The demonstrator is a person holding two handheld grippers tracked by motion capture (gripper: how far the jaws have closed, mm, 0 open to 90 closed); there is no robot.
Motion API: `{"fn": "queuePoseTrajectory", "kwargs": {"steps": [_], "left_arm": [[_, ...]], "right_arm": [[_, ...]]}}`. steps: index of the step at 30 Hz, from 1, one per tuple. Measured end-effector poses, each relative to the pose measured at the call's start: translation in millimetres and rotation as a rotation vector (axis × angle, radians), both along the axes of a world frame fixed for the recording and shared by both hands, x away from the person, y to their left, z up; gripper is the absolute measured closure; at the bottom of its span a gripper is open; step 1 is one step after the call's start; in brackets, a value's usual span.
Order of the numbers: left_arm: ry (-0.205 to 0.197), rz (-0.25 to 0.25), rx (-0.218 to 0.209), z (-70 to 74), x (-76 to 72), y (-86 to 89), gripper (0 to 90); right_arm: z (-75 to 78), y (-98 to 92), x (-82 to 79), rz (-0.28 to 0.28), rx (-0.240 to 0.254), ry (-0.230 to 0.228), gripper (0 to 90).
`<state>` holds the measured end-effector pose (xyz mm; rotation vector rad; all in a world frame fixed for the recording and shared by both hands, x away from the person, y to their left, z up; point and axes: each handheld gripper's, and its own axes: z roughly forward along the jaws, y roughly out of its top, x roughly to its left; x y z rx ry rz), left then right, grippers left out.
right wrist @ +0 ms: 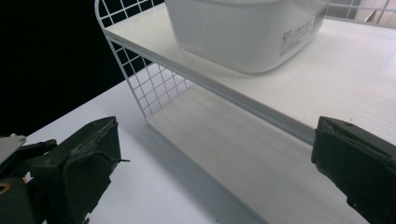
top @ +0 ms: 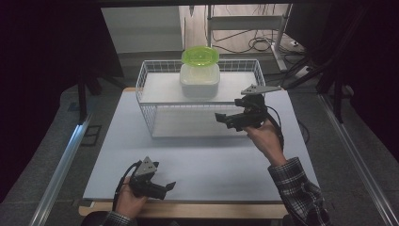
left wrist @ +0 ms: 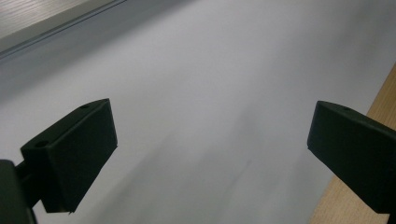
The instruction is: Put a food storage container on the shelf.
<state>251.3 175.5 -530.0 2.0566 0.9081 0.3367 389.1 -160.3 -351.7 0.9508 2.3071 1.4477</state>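
Both grippers empty, fingers wide; right gripper (top: 235, 120) by wire rack (top: 155, 106); left gripper (top: 162, 188) low.

A white translucent plastic container (top: 200, 80) sits upright on the upper shelf of a white wire rack (top: 149, 101), toward the far middle of that shelf. It is squarish with rounded corners and carries a printed label on one side wall (right wrist: 299, 37). On top of it rests a bright green round lid or dish (top: 200, 55), wider than the container's top and lying level. The rack stands at the far side of the table, open at the near side, its lower shelf bare.
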Motion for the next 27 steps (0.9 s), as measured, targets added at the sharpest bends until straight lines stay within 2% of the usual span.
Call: {"fn": "queuePoseTrajectory", "kwargs": {"steps": [14, 25, 27], "left_arm": [[0.023, -0.007, -0.001, 1.4, -0.1, -0.6, 2.1], [0.023, -0.009, 0.015, 0.3, -0.2, -1.9, 2.2], [0.021, -0.011, 0.017, 0.3, -0.3, -2.1, 2.2]], "right_arm": [[-22.9, -6.2, -6.4, -0.010, 0.004, -0.002, 1.6], [-38.7, -8.0, -14.4, -0.034, -0.016, -0.027, 1.3], [-40.9, -7.2, -15.1, -0.032, -0.031, -0.031, 1.1]]}}
